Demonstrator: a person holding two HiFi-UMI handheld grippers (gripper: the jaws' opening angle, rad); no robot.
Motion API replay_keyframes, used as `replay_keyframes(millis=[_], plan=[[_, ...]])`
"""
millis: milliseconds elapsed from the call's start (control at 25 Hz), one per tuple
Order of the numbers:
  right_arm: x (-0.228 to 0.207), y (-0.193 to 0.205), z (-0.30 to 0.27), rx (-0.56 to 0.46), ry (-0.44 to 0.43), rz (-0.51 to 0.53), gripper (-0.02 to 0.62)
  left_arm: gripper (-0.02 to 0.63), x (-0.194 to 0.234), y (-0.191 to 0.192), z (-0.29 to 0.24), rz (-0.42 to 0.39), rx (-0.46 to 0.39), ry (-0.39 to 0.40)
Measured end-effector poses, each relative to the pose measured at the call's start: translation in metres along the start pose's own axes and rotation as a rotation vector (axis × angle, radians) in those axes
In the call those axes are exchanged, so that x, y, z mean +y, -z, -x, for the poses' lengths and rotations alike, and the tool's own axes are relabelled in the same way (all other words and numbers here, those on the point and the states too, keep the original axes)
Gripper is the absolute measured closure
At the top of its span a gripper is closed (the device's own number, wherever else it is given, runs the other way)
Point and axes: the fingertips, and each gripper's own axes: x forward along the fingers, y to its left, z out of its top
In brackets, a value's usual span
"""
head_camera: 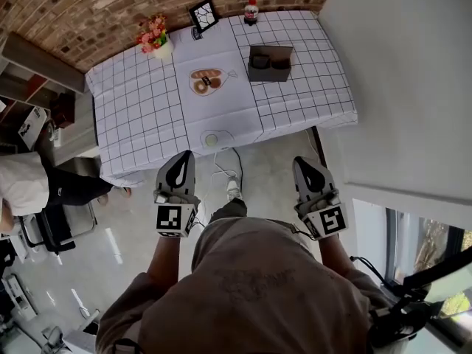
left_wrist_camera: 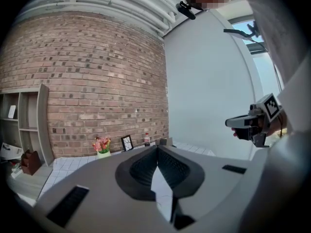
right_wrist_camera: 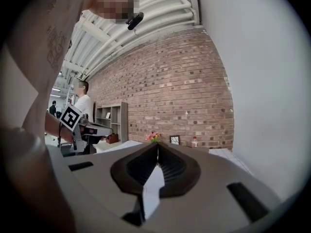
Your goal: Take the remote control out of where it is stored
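A brown open box (head_camera: 270,63) stands on the table (head_camera: 147,109), which has a white gridded cloth, at its far right. Two dark things lie in the box; I cannot tell which is the remote control. My left gripper (head_camera: 179,158) and right gripper (head_camera: 306,162) hover side by side over the floor, short of the table's near edge, pointing at it. Both are shut and hold nothing. In the left gripper view the left gripper's (left_wrist_camera: 157,147) jaws meet at the tips. The right gripper's (right_wrist_camera: 157,144) jaws do the same in its own view.
On the table are a flower pot (head_camera: 155,37), a picture frame (head_camera: 203,15), a bottle (head_camera: 251,10), a plate with food (head_camera: 206,80) and a small round thing (head_camera: 212,139). A seated person (head_camera: 29,184) is at the left. A white wall (head_camera: 413,87) stands at the right.
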Motion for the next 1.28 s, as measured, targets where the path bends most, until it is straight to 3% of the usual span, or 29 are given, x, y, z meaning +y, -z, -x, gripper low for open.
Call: replay_keyframes(millis=[240,480,840,1280], plan=[[0.015,-0.012,-0.04,0.01,-0.01,0.031,0.582,0.594,0.038,-0.013,-0.019,-0.027,0.003,0.03],[0.009,-0.022,-0.051,-0.001,0.04,0.083,0.583,0.594,0.057,-0.04,-0.034,-0.026,-0.092,0.045],[0.002,-0.03,-0.043,-0.022,0.094,0.093,0.582,0.594,0.054,-0.063,-0.042,-0.05,-0.138,0.081],[-0.008,-0.031,-0.044,-0.031,0.074,0.098,0.581,0.594,0.045,-0.07,-0.049,-0.052,-0.145,0.074]])
